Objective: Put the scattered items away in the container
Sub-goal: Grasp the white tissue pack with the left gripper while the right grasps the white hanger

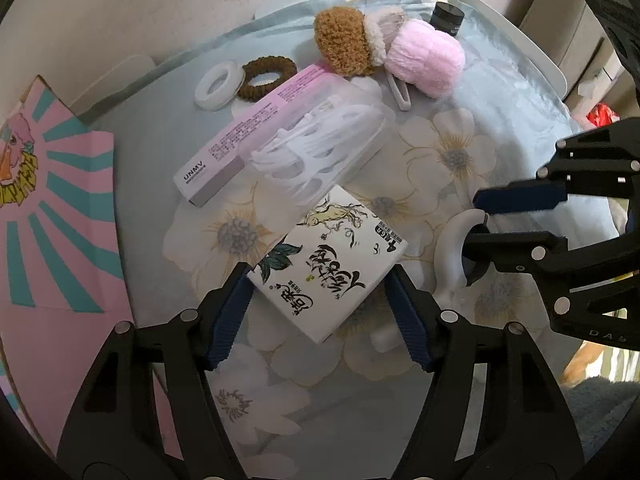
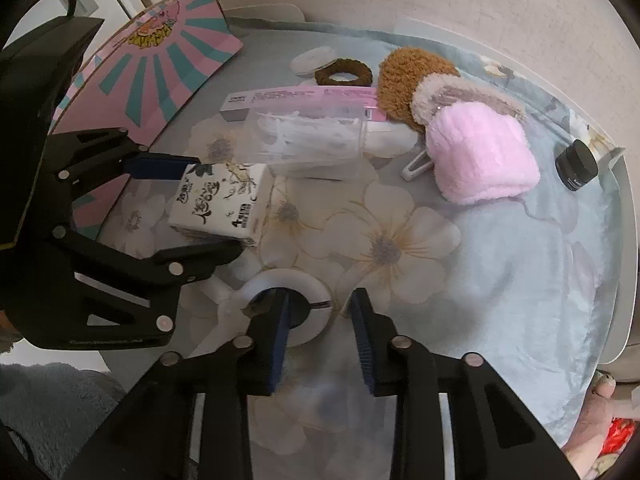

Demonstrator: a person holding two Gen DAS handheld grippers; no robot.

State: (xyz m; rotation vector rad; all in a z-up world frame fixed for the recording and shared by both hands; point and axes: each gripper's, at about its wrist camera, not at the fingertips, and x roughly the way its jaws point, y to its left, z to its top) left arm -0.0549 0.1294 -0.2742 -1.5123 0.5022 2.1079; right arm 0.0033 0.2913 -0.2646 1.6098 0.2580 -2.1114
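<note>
Item: tissue pack (image 1: 326, 264), pinched in my left hand-held gripper (image 1: 320, 312). Item: white ring (image 2: 316, 300), rim inside my narrowed right hand-held gripper (image 2: 320, 320).

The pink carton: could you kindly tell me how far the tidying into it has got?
Done: nothing visibly in the pink carton. In hand: the left tool clamps the tissue pack; the right tool straddles the rim of the white ring, grip unclear. Left: floss box, pink tube box, fluffy scrunchies, black jar.
</note>
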